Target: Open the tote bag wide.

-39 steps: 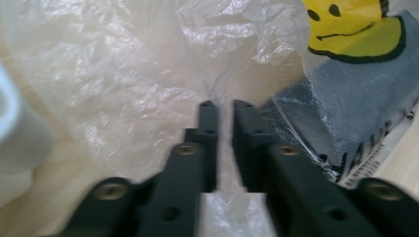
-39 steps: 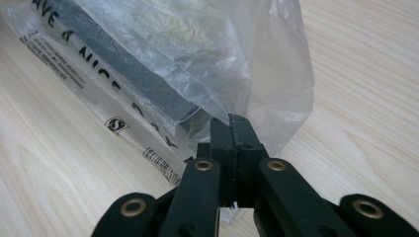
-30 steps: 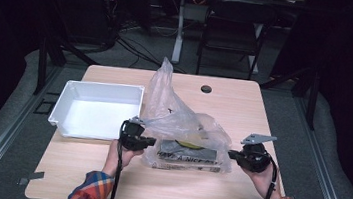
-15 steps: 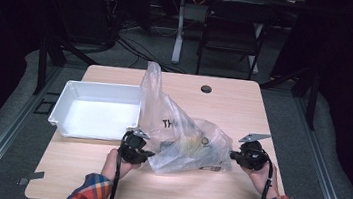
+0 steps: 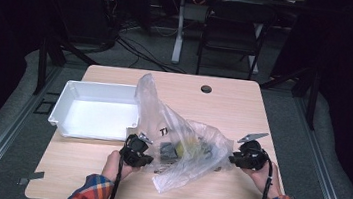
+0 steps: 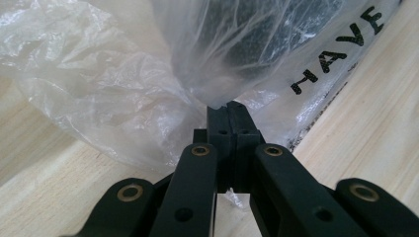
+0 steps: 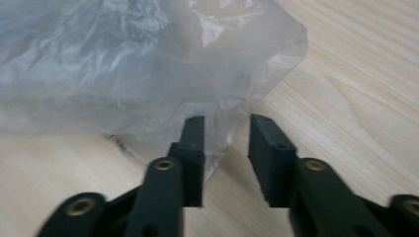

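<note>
A clear plastic bag [image 5: 186, 131] with black lettering [image 6: 341, 49] lies crumpled on the wooden table [image 5: 234, 106], one end standing up. Dark and yellowish items [image 5: 179, 149] show through the film. My left gripper [image 5: 149, 159] is at the bag's left side; in the left gripper view its jaws [image 6: 228, 106] are shut on a pinch of the bag [image 6: 99, 74]. My right gripper [image 5: 232, 159] is at the bag's right end. It [image 7: 225, 126] stands open, with a thin corner of the bag [image 7: 123, 64] lying between its fingers.
An empty white tray [image 5: 95, 131] sits at the table's left, just behind my left gripper. A black round grommet [image 5: 206, 89] is near the far edge. A chair [image 5: 232, 30] and cables stand on the floor beyond the table.
Both grippers have come toward the table's front edge, dragging the bag with them. The bag has rumpled and its near corner now spreads forward on the table.
</note>
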